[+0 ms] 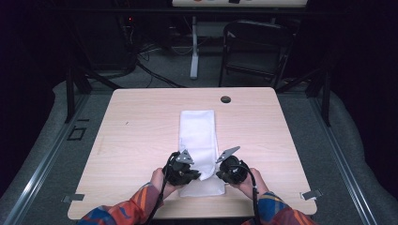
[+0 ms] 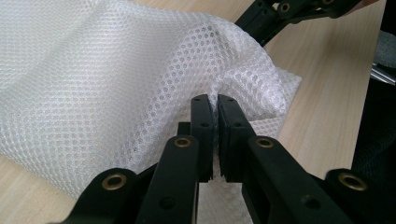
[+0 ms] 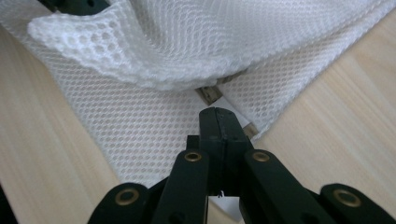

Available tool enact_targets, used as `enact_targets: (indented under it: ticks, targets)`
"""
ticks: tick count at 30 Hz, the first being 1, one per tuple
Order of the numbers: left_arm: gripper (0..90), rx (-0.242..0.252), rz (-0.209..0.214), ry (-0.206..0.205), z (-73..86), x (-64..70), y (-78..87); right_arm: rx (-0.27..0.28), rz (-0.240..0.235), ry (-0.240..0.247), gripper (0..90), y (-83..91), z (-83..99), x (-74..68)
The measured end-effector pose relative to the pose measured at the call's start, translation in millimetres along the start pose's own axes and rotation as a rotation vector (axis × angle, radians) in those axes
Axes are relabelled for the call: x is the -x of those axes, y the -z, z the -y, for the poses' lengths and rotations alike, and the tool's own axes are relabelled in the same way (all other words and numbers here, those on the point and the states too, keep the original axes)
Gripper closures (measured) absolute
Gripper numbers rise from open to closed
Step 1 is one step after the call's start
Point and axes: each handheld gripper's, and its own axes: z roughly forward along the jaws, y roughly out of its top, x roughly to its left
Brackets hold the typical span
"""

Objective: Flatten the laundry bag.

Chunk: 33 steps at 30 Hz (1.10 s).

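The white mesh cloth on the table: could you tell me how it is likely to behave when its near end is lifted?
The mesh cloth looks floppy: it already drapes and puckers where the left tongs pinch it. It is probably light, being open netting. It may slide easily on the smooth table, so the far end could drag along. The right tongs are shut at its other near corner.

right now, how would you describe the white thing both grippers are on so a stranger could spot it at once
On the pale wooden table, look along the middle strip running from the near edge toward the far side. There lies a long folded white mesh cloth, its near end pinched by the left gripper and right gripper. It is the table's one soft, honeycomb-holed thing; the small dark round grommet is hard.
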Motion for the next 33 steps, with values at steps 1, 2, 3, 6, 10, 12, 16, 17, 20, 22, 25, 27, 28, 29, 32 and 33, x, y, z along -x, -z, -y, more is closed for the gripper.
enact_targets:
  ticks: [1, 2, 3, 6, 10, 12, 16, 17, 20, 22, 25, 27, 28, 29, 32, 33]
  targets:
    - [86.1, 0.002, 0.003, 0.000, 0.0, -0.3, 0.2, -0.003, -0.003, 0.014, 90.0, -0.5, -1.7, 1.3]
    - [86.1, 0.001, 0.004, -0.002, 0.0, -0.5, 0.3, 0.010, -0.006, 0.016, 90.0, -1.6, -2.7, 1.9]
    - [86.1, 0.003, 0.003, -0.002, 0.0, -0.9, 0.5, 0.006, 0.000, 0.020, 90.0, -3.2, -4.6, 3.0]
    - [86.1, 0.011, 0.001, -0.002, 0.3, -1.2, 1.1, -0.009, -0.002, 0.022, 90.0, -11.8, -6.5, 4.4]
    - [86.1, 0.014, -0.003, -0.001, 1.2, -3.3, 5.2, -0.043, -0.012, 0.001, 90.0, -17.9, -5.9, 7.4]
    - [86.1, 0.021, -0.009, 0.002, 1.6, -5.1, 7.5, -0.042, -0.008, 0.003, 90.0, -18.0, -5.7, 7.2]
    - [86.1, 0.029, -0.021, 0.006, 2.4, -7.1, 12.3, -0.052, 0.009, -0.008, 90.0, -17.5, -5.4, 5.8]
    - [86.2, 0.031, -0.026, 0.006, 2.5, -7.4, 13.7, -0.056, 0.008, -0.007, 90.0, -17.3, -5.5, 5.9]
    - [86.2, 0.033, -0.032, 0.012, 3.9, -8.4, 16.6, -0.066, 0.012, -0.019, 90.0, -16.9, -5.9, 6.1]
    - [86.2, 0.034, -0.039, 0.017, 5.7, -9.7, 20.3, -0.066, 0.014, -0.025, 90.0, -16.7, -5.6, 6.0]
    - [86.3, 0.043, -0.054, 0.025, 7.6, -11.4, 25.4, -0.085, 0.022, -0.017, 90.0, -15.5, -6.0, 6.7]
    - [86.3, 0.041, -0.065, 0.027, 9.1, -13.3, 29.2, -0.089, 0.027, -0.020, 90.0, -15.2, -5.9, 7.0]
    - [86.4, 0.046, -0.072, 0.035, 10.4, -14.3, 31.2, -0.088, 0.032, -0.023, 90.0, -15.3, -5.7, 7.1]
    - [86.4, 0.045, -0.078, 0.040, 11.1, -14.7, 32.2, -0.088, 0.031, -0.030, 90.0, -15.1, -5.4, 7.2]
    - [86.5, 0.043, -0.093, 0.048, 14.5, -17.4, 36.8, -0.099, 0.038, -0.034, 90.0, -14.2, -5.1, 8.4]
    - [86.4, 0.044, -0.098, 0.053, 15.9, -18.6, 38.8, -0.104, 0.038, -0.034, 90.0, -13.8, -5.0, 8.8]
